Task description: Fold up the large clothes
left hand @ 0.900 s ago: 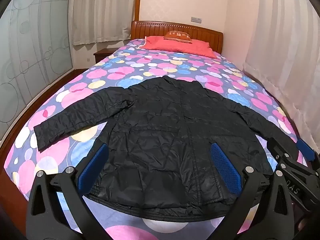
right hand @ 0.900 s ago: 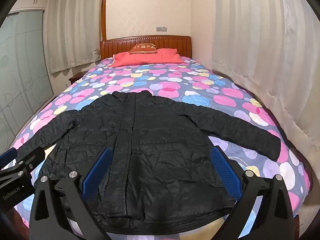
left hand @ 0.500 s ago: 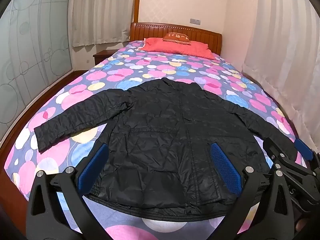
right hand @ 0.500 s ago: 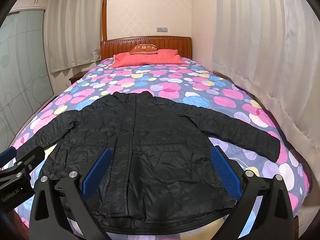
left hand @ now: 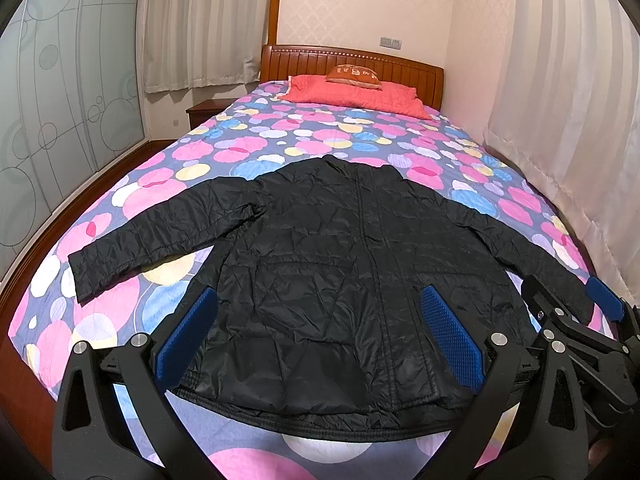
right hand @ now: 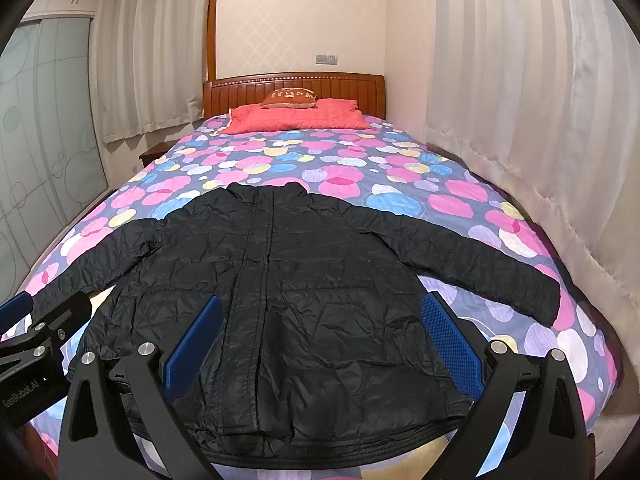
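One black jacket (left hand: 352, 280) lies mid-frame on one bed (left hand: 280, 140), with two sleeves spread. At the top of the frame sit one red pillow (left hand: 356, 96) and one small orange cushion (left hand: 354, 73). Two tools show: the left tool (left hand: 320, 340) and the right tool (right hand: 320, 340).

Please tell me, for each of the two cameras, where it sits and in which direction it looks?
Left wrist: sits on the left gripper, faces up the bed to the headboard; its own open fingers show, the right gripper at the right edge.
Right wrist: sits on the right gripper, same direction; its open fingers show, the left gripper at the left edge.
Shared: jacket, pillow, headboard.
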The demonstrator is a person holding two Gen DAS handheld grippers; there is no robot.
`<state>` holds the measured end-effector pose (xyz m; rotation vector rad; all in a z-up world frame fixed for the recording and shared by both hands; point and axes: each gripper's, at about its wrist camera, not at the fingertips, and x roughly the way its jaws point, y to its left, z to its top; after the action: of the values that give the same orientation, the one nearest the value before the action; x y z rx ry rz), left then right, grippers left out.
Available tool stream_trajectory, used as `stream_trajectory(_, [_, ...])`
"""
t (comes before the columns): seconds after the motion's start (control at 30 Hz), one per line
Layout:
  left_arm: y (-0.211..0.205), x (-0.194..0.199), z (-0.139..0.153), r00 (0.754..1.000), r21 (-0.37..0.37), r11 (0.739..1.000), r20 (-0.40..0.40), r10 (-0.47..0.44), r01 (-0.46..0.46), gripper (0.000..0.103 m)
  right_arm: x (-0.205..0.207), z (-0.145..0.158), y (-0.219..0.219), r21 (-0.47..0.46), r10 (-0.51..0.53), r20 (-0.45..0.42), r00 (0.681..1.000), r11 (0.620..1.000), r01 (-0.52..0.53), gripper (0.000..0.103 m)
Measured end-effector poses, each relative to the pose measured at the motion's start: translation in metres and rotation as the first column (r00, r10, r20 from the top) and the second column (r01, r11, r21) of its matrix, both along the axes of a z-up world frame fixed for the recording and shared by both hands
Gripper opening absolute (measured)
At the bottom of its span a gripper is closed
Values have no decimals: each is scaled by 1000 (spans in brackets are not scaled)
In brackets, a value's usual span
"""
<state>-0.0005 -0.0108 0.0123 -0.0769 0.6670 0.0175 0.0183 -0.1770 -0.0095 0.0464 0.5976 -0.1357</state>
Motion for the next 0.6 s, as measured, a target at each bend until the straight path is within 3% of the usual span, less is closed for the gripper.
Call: stream_trajectory(0.6, [6, -7, -1, 1000, -7, 1000, 4, -1, 1, 101, -1, 1, 0, -5, 0, 0, 1000, 1000, 0, 98])
